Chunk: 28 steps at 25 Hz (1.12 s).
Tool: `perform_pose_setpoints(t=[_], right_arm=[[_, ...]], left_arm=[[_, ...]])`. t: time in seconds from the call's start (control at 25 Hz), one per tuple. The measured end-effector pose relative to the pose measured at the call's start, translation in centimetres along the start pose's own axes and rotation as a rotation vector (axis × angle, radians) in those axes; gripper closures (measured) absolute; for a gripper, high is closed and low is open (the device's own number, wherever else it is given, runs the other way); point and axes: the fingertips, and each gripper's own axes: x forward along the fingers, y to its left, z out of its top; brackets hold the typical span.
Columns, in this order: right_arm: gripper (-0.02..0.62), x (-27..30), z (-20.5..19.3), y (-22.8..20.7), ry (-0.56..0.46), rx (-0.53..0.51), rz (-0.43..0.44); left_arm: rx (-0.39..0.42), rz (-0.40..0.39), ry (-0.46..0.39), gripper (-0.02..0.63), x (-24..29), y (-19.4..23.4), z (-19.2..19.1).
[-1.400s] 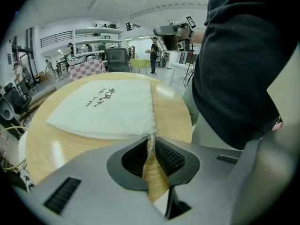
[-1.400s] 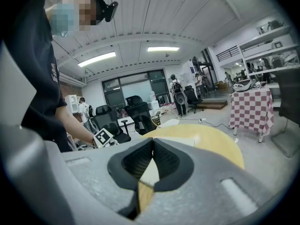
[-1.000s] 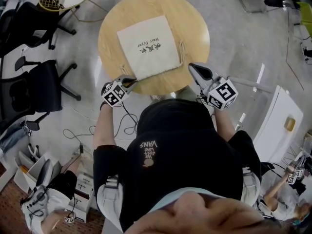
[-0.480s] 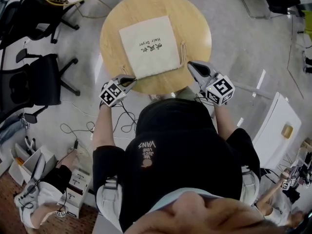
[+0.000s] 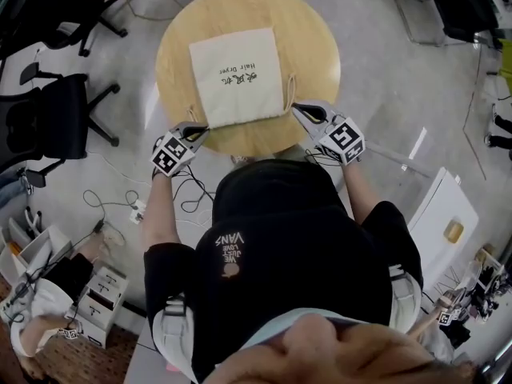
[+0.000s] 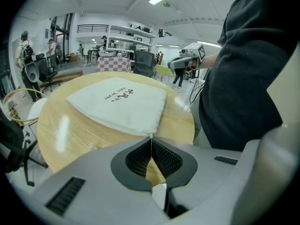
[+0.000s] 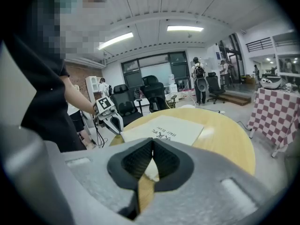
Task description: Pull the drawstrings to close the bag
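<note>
A cream drawstring bag [image 5: 238, 74] with dark print lies flat on the round wooden table [image 5: 312, 46]. My left gripper [image 5: 200, 127] is at the bag's near left corner. In the left gripper view its jaws are pressed together [image 6: 151, 138] with a bit of white drawstring [image 6: 151, 135] pinched at the tips. My right gripper [image 5: 297, 107] has its tips at the bag's near right corner, by the looped drawstring [image 5: 292, 86]. In the right gripper view its jaws [image 7: 152, 144] meet, and I see no cord between them. The bag [image 7: 164, 130] lies just beyond.
Black office chairs [image 5: 60, 126] stand left of the table, with cables [image 5: 120, 206] on the floor near them. A white cabinet [image 5: 448, 214] is at the right. A checkered table [image 7: 276, 111] stands beyond the round one. The person's torso presses against the table's near edge.
The right gripper has come down and left to the bag's near right corner. The left gripper has stayed at the near left corner and rolled a little.
</note>
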Motion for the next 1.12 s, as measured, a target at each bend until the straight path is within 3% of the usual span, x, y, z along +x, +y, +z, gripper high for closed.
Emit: perform_pose_setpoints(t=[0.28, 0.44, 0.48, 0.52, 0.68, 1.12], right_arm=[[0.595, 1.6, -2.4, 0.0, 0.120, -0.153, 0.115], [0.595, 2.2, -3.9, -0.1, 0.165, -0.189, 0.172], [0.578, 2.4, -4.3, -0.1, 0.176, -0.193, 0.185], [0.516, 2.5, -4.7, -0.1, 0.186, -0.197, 0.198], [0.511, 3.0, -5.9, -0.1, 0.227, -0.239, 0.244], [0.509, 4.2, -9.7, 0.5, 0.428, -0.711, 0.435]], left_arm=[[-0.102, 0.091, 0.002, 0.591, 0.2, 0.4, -0.1], [-0.156, 0.140, 0.002, 0.591, 0.3, 0.7, -0.3], [-0.167, 0.152, 0.003, 0.591, 0.3, 0.8, -0.3], [-0.176, 0.161, 0.005, 0.591, 0.3, 0.8, -0.4], [-0.208, 0.188, 0.007, 0.591, 0.5, 0.9, -0.6], [-0.269, 0.235, 0.012, 0.591, 1.3, 1.1, -0.9]])
